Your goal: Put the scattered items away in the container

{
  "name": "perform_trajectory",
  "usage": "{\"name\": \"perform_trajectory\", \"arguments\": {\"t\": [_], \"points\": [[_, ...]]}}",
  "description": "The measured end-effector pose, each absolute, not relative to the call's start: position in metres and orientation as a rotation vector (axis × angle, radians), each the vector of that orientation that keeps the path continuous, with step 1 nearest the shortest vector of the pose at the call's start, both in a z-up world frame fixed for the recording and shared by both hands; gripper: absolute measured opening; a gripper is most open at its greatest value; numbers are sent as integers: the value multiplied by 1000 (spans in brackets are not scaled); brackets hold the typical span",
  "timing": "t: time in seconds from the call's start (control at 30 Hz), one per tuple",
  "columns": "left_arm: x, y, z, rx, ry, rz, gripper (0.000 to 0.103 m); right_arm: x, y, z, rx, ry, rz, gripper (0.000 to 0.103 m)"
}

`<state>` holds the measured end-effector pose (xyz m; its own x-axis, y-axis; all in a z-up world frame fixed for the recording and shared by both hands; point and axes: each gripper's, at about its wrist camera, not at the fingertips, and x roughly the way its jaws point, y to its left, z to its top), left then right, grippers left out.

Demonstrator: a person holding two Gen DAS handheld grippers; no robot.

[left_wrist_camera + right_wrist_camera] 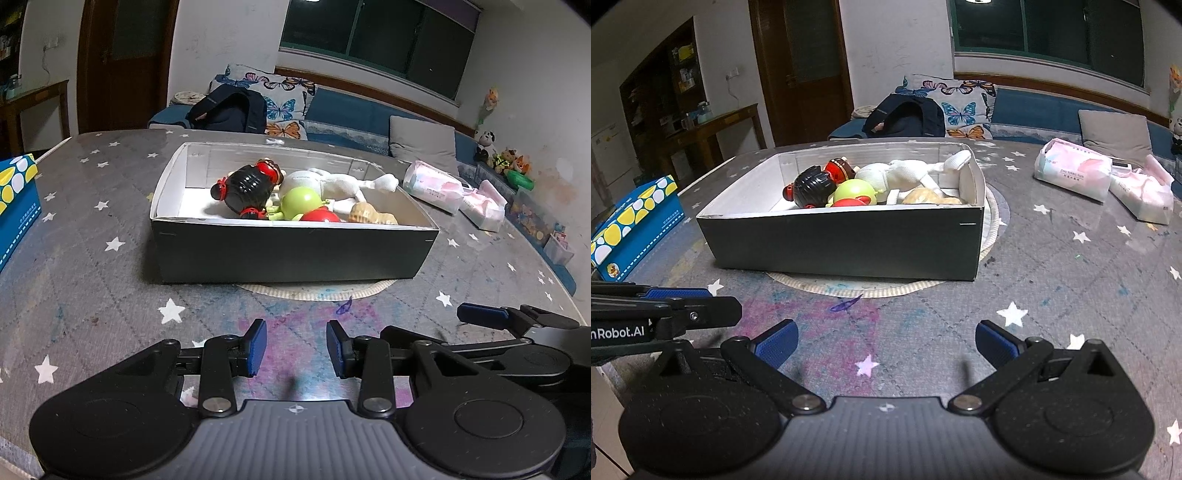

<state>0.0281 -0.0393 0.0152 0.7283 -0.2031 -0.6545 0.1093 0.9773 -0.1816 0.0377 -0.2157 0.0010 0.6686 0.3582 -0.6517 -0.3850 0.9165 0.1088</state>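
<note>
**Toys gathered in the box; both grippers idle before it**

Judged near completion: check the star-patterned table [1052, 280] for strays. The box [291, 251] holds a black doll [245, 190], green ball [299, 201] and white plush [332, 182]. Left gripper [296, 347] hovers low, fingers parted, empty; right gripper [886, 341] level beside it, spread wide, empty

Dark window [376, 37] above a blue sofa [351, 114]; wooden door [801, 70].
</note>
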Motion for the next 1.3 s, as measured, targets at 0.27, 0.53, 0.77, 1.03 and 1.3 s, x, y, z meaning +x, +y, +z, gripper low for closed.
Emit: {"name": "perform_trajectory", "arguments": {"t": [0.27, 0.53, 0.77, 1.03, 1.3], "points": [[27, -41, 15, -127, 732, -171, 38, 37, -217, 0, -37, 727, 415, 103], [26, -43, 14, -127, 735, -172, 38, 36, -218, -1, -39, 731, 408, 103], [25, -43, 14, -128, 733, -172, 38, 34, -218, -2, -37, 732, 406, 103], [24, -44, 13, -130, 727, -174, 35, 35, -218, -2, -37, 731, 407, 103], [25, -46, 17, -118, 698, -172, 33, 35, -219, -2, -32, 724, 406, 103]]}}
